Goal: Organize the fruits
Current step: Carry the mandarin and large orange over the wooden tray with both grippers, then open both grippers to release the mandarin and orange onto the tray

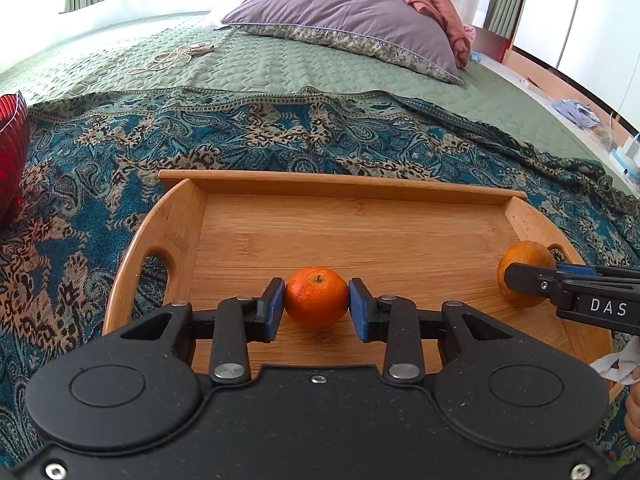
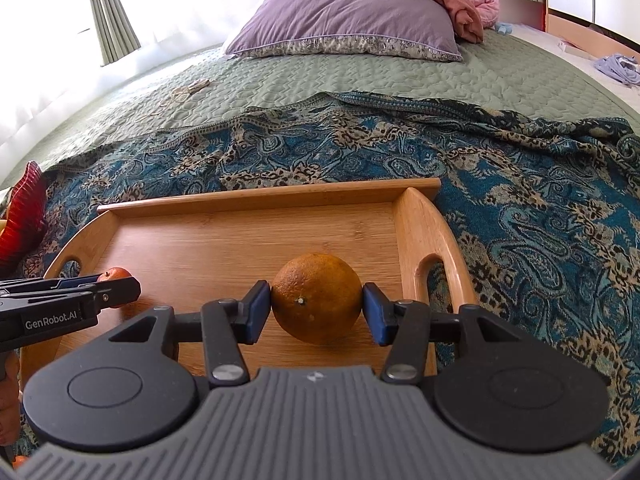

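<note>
A wooden tray [image 1: 352, 216] with cut-out handles lies on a patterned blue cloth on the bed. My left gripper [image 1: 316, 304] is shut on a small bright tangerine [image 1: 316, 296] that rests on the tray floor near its front middle. My right gripper [image 2: 317, 307] is shut on a larger, duller orange [image 2: 318, 296] that rests on the tray [image 2: 248, 240] near its right handle. The orange [image 1: 520, 272] and the right gripper's fingers [image 1: 532, 280] show at the right of the left wrist view. The tangerine [image 2: 116, 276] and the left gripper's fingers [image 2: 116, 286] show at the left of the right wrist view.
A red ribbed bowl [image 1: 12, 152] stands left of the tray, also in the right wrist view [image 2: 24, 216]. A purple pillow [image 1: 352, 20] and pink bedding lie at the head of the bed. A coiled cord [image 1: 176, 56] lies on the green quilt.
</note>
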{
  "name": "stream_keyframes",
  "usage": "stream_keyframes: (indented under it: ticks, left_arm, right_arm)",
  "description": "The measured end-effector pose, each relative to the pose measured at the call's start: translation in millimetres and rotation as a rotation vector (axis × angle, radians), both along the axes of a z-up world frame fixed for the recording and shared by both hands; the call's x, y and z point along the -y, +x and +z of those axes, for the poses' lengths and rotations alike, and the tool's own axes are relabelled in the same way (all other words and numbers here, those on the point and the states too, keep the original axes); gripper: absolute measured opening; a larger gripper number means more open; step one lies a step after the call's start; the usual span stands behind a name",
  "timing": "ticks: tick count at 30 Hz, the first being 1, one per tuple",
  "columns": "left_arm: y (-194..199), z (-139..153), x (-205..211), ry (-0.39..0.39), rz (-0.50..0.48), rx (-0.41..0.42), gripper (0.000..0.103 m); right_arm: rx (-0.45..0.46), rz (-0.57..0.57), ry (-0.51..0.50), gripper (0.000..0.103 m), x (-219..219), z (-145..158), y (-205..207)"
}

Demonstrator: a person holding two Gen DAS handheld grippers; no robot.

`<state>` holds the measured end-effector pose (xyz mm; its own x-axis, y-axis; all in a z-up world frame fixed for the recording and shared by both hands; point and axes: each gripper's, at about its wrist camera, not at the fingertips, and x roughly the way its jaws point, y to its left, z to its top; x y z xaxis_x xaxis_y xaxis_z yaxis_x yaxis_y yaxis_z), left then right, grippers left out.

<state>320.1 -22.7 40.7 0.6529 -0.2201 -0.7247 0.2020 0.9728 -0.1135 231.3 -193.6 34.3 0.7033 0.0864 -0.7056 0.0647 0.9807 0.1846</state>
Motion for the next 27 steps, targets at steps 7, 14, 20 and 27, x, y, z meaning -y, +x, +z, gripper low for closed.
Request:
stream_keyframes:
  ticks: [7, 14, 20, 27]
  left_arm:
    - [-0.5, -1.9, -1.1, 0.0, 0.002, -0.007, 0.033]
    - [0.7, -2.8, -1.8, -0.002, 0.002, -0.011, 0.033]
    - [0.8, -2.0, -0.6, 0.005, -0.001, -0.018, 0.033]
    - [-3.8, 4.5, -4.9, 0.013, -0.008, -0.005, 0.044]
  right_arm:
    - [0.0, -0.001, 0.001, 0.054, 0.0, -0.7, 0.4]
    - [-0.002, -0.002, 0.003, 0.055, 0.0, -0.7, 0.5]
    - [-0.002, -0.005, 0.004, 0.056, 0.6, -1.1, 0.5]
    - [0.019, 0.002, 0.023, 0.068, 1.6, 3.0, -3.2]
